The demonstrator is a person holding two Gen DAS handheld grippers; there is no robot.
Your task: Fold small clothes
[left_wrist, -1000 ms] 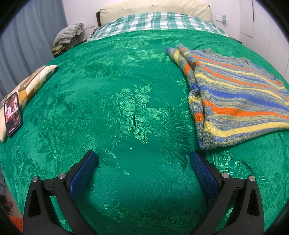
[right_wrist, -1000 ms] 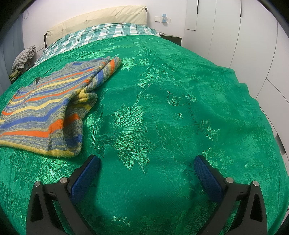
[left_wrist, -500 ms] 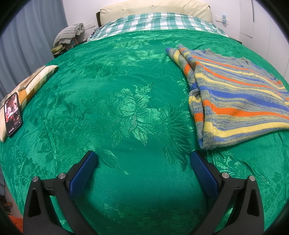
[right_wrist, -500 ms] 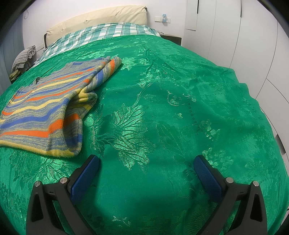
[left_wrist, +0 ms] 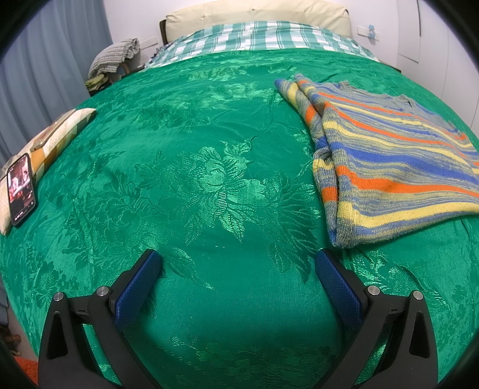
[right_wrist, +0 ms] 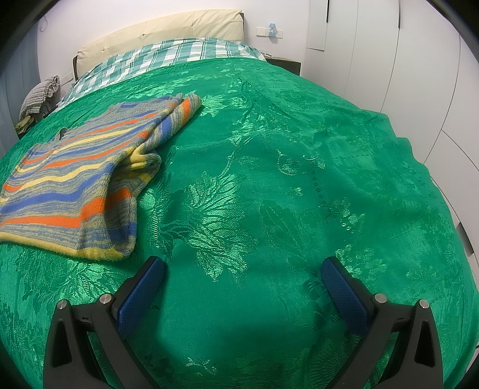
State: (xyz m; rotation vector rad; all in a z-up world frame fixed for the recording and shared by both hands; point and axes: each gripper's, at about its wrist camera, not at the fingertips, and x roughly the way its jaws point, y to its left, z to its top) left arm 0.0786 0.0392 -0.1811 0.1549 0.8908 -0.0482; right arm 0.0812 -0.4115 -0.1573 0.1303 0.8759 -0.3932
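So we're looking at a bed covered by a shiny green floral bedspread, which fills pretty much both views. Up at the head we see a green-and-white checked sheet and a cream headboard.

The thing we're here for, the striped sweater, lies flat on the bedspread with its sleeves folded in. In the left wrist view it sits off to the right, and in the right wrist view the same sweater sits off to the left, so it's between our two claws. Its stripes are grey, blue, orange and yellow, and the hem faces us.

Our left claw has its jaws spread wide with nothing between them, just over bare bedspread, near the sweater's hem corner but not touching it. Our right claw is the same deal: jaws wide apart, holding nothing, with the hem corner just beside its left finger.

At the bed's left edge we spot a checked cushion with a phone beside it, screen lit.
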